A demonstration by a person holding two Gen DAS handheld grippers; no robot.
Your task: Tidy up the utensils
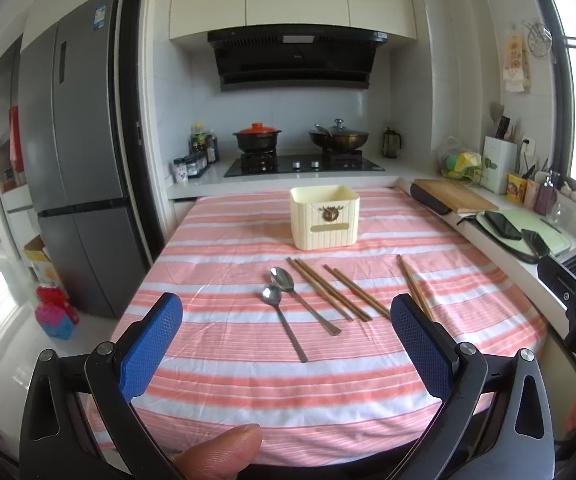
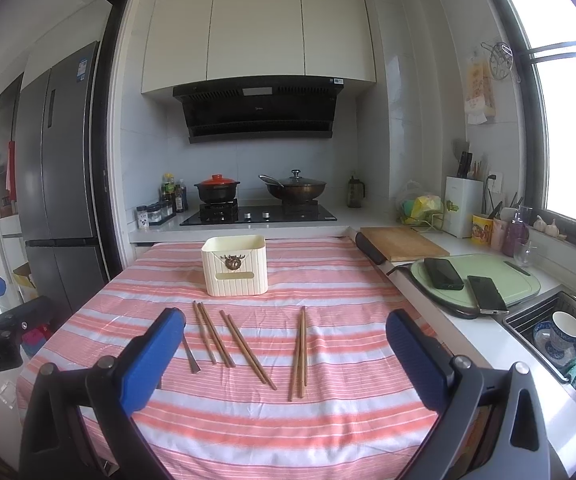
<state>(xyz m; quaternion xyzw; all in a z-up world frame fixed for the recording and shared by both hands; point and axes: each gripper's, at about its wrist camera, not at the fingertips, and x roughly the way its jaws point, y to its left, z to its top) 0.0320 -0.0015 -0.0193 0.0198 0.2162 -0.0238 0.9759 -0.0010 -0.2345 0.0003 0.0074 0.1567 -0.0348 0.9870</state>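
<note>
Left wrist view: the left tool (image 1: 286, 344) and right tool (image 2: 285, 354) hang released over the tabletop's (image 1: 468, 264) near edge. Spoons (image 1: 283, 292) and chopsticks (image 1: 340, 294) lie mid-tabletop, before the cream holder (image 1: 325, 218) near the far edge, probably their destination.

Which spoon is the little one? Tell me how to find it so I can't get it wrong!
Find the table with the pink and white striped cloth and the cream box standing on it. In front of the box lie two silver spoons, left of the wooden chopsticks. The smaller spoon is the left one, its round bowl nearer you than the bigger spoon.
</note>
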